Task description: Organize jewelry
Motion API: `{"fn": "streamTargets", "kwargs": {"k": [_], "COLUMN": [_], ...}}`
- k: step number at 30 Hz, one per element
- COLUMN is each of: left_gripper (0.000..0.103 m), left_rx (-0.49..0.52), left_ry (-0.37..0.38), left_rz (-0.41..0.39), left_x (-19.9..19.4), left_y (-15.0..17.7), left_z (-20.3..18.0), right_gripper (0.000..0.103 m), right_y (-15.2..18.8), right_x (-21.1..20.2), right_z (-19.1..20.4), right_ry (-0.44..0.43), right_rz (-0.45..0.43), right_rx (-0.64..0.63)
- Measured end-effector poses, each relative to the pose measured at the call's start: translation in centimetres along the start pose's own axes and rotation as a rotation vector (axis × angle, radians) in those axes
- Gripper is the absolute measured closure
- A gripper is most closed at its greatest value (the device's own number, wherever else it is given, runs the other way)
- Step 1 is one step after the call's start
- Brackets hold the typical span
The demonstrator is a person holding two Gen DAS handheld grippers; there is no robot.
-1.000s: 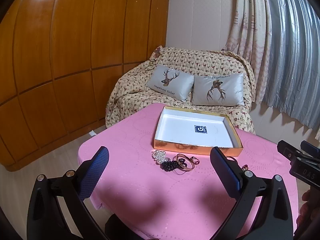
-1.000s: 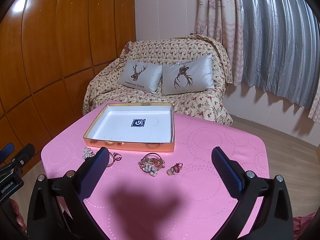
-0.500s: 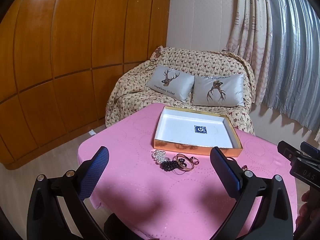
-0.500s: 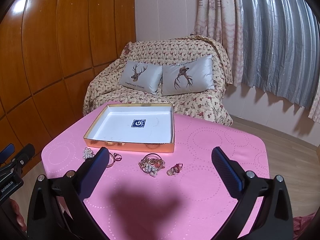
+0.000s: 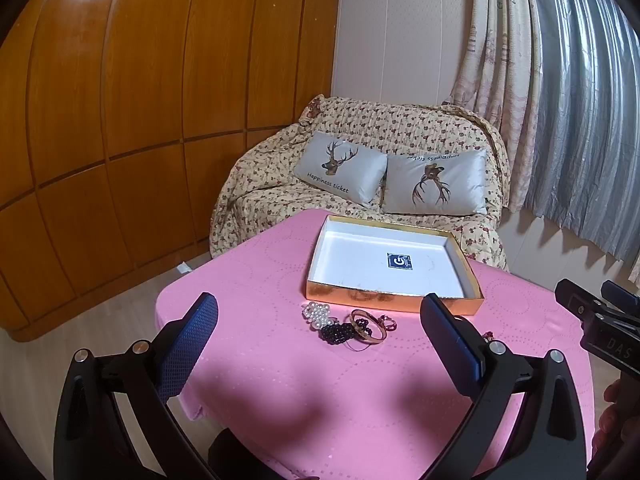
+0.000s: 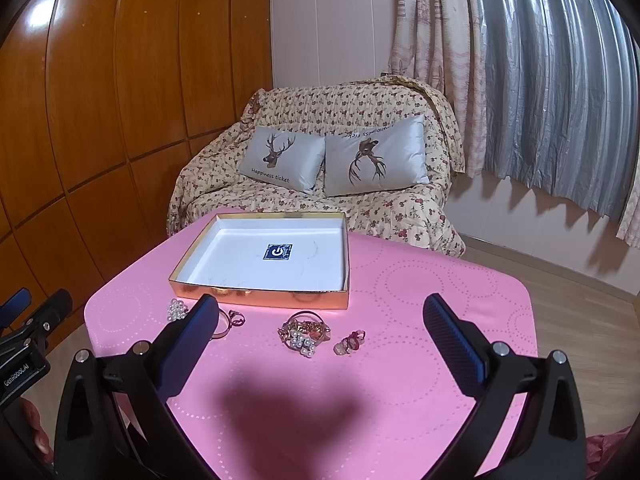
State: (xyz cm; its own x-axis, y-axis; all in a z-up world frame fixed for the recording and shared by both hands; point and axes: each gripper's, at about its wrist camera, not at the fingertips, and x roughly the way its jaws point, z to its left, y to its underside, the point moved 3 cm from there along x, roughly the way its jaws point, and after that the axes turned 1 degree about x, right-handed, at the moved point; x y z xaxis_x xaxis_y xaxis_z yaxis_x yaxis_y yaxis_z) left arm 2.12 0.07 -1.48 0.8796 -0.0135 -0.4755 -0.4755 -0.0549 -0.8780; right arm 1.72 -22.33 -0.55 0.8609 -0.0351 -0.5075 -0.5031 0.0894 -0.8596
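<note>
A gold-sided box (image 5: 392,301) (image 6: 260,298) with a white floor and a blue sticker stands empty on the pink table. In front of it lie a pearl bracelet (image 5: 316,314) (image 6: 176,310), dark beads (image 5: 338,333), a gold bangle (image 5: 368,330) and a small ring (image 5: 389,322) (image 6: 237,317). Further right lie a gold-and-pearl cluster (image 6: 304,332) and a pink piece (image 6: 350,342). My left gripper (image 5: 320,344) is open and empty, above the table short of the beads. My right gripper (image 6: 320,344) is open and empty, short of the cluster.
The pink tablecloth (image 5: 320,392) (image 6: 420,360) covers a small table with its left edge near the pearls. A floral-covered sofa (image 5: 360,152) with two deer cushions stands behind it. Wood panel wall on the left, curtains (image 6: 540,80) on the right.
</note>
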Motion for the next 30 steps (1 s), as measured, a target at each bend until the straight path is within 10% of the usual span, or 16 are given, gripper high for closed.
{"fn": "streamTargets", "kwargs": {"k": [16, 22, 30], "left_gripper": [0.005, 0.005, 0.051], "left_rx": [-0.016, -0.072, -0.044], "left_ry": [0.015, 0.059, 0.043], "left_rz": [-0.020, 0.090, 0.271], "left_x": [0.2, 3.8, 10.5], "left_y": [0.5, 3.1, 7.4], "left_z": [0.2, 2.2, 3.6], "right_gripper": [0.103, 0.103, 0.103], "right_y": [0.1, 1.5, 4.8], "right_x": [-0.3, 1.3, 5.4], "right_z": [-0.1, -0.7, -2.1], "right_ry": [-0.022, -0.028, -0.007], "right_rz": [-0.032, 0.008, 0.100], "right_rx": [-0.005, 0.005, 0.023]}}
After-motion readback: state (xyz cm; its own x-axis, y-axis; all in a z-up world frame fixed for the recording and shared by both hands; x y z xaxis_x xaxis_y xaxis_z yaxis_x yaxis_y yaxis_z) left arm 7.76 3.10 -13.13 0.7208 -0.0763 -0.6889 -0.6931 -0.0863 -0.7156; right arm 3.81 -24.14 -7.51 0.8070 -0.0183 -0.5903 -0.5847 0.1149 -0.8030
